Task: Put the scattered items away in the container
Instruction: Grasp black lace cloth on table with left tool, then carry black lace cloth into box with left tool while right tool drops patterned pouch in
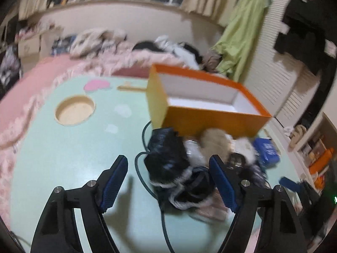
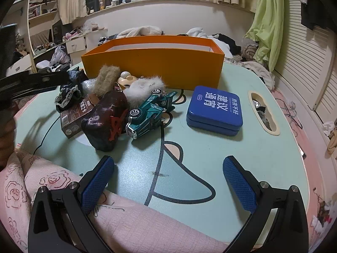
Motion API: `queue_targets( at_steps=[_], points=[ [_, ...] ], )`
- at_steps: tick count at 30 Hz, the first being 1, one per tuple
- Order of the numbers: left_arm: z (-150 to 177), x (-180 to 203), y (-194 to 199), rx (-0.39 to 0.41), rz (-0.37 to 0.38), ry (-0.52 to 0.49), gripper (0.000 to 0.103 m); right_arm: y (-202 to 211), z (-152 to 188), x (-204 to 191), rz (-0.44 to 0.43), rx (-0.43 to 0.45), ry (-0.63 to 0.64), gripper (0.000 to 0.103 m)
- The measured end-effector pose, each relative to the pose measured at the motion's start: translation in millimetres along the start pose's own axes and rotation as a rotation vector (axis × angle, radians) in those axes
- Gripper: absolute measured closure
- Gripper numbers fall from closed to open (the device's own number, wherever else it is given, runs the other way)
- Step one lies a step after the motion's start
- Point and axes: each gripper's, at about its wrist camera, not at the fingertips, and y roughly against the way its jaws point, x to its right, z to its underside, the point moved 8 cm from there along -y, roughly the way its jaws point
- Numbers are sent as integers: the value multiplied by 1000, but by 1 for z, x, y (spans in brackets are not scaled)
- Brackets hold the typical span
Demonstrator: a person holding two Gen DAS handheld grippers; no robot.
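Note:
An open orange box (image 2: 153, 69) with a white inside (image 1: 210, 120) stands at the far side of the mint table (image 2: 210, 158). In front of it lies a heap: black lace cloth (image 1: 166, 154) (image 2: 69, 92), tan fluff (image 2: 106, 78), white fluff (image 2: 143, 88), a dark pouch (image 2: 105, 120), a brown packet (image 2: 72, 116) and a green toy truck (image 2: 149, 113). A blue tin (image 2: 214, 109) lies apart to the right. My left gripper (image 1: 168, 158) hangs open just short of the black cloth. My right gripper (image 2: 168, 160) is open over bare table, holding nothing.
The table has a round cup hole (image 1: 74, 110) and a long slot (image 2: 263, 113) near its right edge. It rests on a pink bed (image 1: 31, 88) strewn with clothes. A green garment (image 2: 267, 21) hangs on the right by white slatted doors. The left wrist view is blurred.

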Motion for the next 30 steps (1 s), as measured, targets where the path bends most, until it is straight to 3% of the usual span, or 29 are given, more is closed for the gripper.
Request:
queue_targets(
  at_steps=[1, 2, 5, 6, 8, 11, 14, 16, 18, 20, 22, 25, 30],
  points=[
    [1, -4, -8, -25, 20, 32, 34, 0, 0, 0, 0, 0, 0, 1],
    [4, -6, -13, -47, 36, 51, 56, 0, 0, 1, -1, 2, -1, 1],
    [9, -7, -8, -20, 40, 67, 66, 3, -2, 0, -18, 18, -14, 1],
    [11, -8, -3, 0, 44, 68, 66, 6, -3, 0, -30, 30, -22, 3],
    [14, -8, 6, 40, 25, 62, 66, 14, -9, -3, -38, 66, -15, 20],
    [19, -6, 15, 70, -6, 38, 66, 32, -26, -29, -30, 158, 98, 33],
    [20, -3, 22, 91, -28, 8, 66, 35, -42, -54, -57, 182, 151, 47],
    [18, 2, 24, 100, -26, -19, 66, 30, -54, -66, -61, 185, 164, 48],
    [17, 3, 24, 99, -34, -30, 66, 17, -63, -72, -40, 155, 166, 48],
    [17, 4, 22, 94, -35, -34, 66, -8, -57, -73, -18, 48, 159, 52],
    [18, 4, 22, 92, -35, -31, 66, -9, -56, -73, 19, 65, 186, 57],
    [18, 4, 23, 92, -37, -32, 66, -10, -55, -84, 2, 67, 232, 73],
    [19, 5, 22, 85, -33, -29, 66, -24, -51, -80, -61, 3, 188, 72]
  ],
)
